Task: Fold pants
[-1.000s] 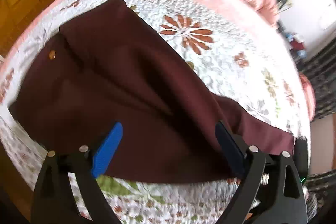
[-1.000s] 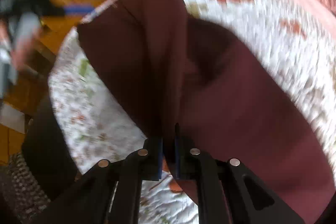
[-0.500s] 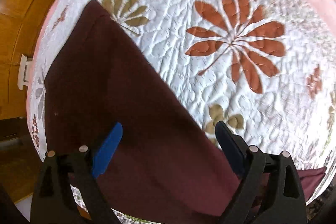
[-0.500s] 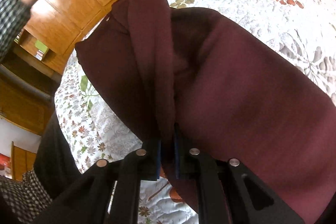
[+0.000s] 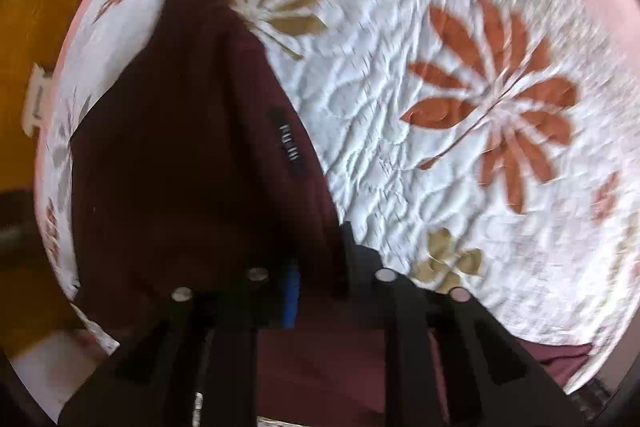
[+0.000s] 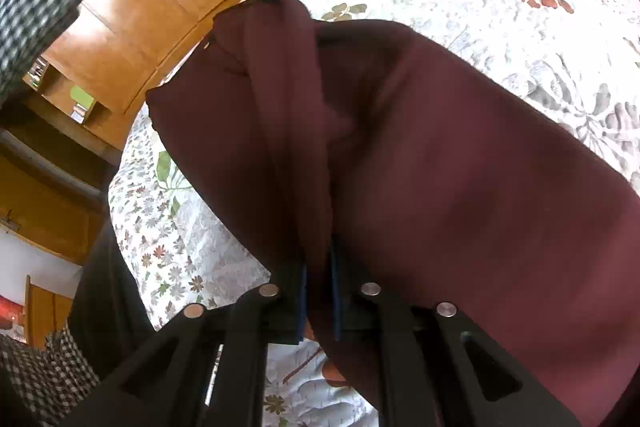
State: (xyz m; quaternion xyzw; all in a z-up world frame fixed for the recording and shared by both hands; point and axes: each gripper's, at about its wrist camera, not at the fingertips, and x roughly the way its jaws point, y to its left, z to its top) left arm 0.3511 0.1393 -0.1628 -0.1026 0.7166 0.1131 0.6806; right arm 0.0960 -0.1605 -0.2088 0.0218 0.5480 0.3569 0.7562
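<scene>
Both pinching the dark red cloth pants (image 6: 460,187) on the flowery white quilted bed (image 5: 400,115): left hand-held gripper (image 5: 316,283), right hand-held gripper (image 6: 318,291). Best lifting evenly, keeping edges lined up, folding slowly.

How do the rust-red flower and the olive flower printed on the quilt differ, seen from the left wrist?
The rust-red flower is larger and lies clear of the maroon pants; the olive flower is smaller, paler, and sits right at the pants' edge. Both are leafy prints on the white quilt.
</scene>
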